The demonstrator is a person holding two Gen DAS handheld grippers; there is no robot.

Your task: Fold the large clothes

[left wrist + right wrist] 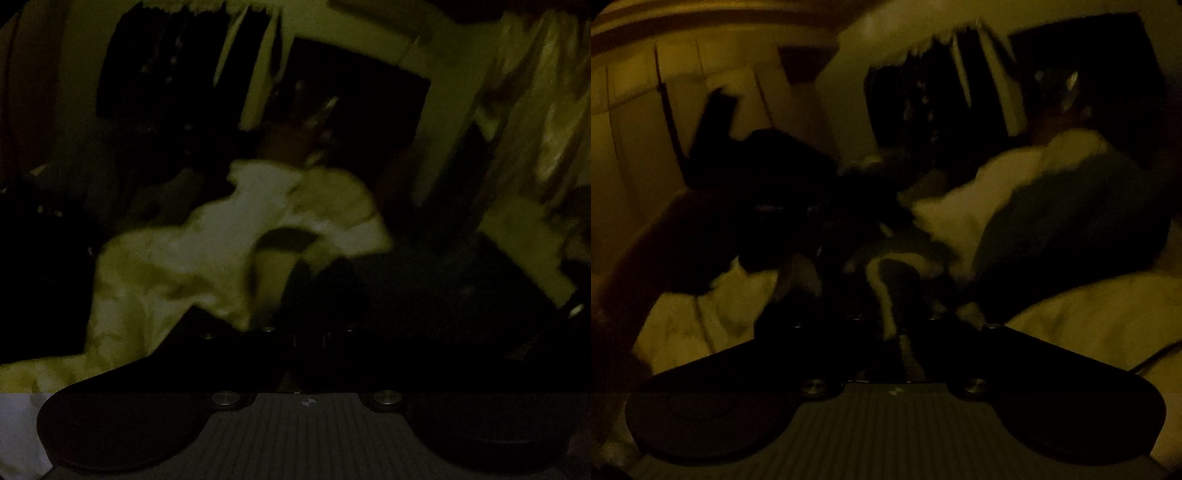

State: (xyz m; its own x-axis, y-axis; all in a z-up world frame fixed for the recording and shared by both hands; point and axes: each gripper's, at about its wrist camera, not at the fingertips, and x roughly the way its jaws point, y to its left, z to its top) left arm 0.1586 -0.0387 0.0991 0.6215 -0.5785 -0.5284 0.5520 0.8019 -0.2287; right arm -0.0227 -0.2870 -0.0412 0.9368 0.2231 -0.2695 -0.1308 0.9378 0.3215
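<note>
Plainly, the folding was at an early stage. Across the pale sheet [1100, 325] that carried everything, the large garment [229, 236] lay as a rumpled heap, pale cloth bunched in soft ridges with a darker panel running beside it on the right. No flat, squared layer showed in either view, and no edge had been brought neatly onto another. I judged that nearly all of the work was left: spreading the cloth out, smoothing it, then making the folds.

Both views were very dark and smeared, so finer detail of the garment's shape could not be read.

From the right wrist, the right gripper [892, 295] pointed a little downward into the near side of the heap. Its fingers were clenched close together, and a pale-edged strip of the garment ran down between them, so it looked to be pinching a fold of that cloth.

From the left wrist, the left gripper [291, 325] was angled more steeply down toward the heap, with the pale cloth ahead and to its left. Its fingers were lost in shadow against the dark panel, and I could not tell whether they were released or grasping anything.
</note>
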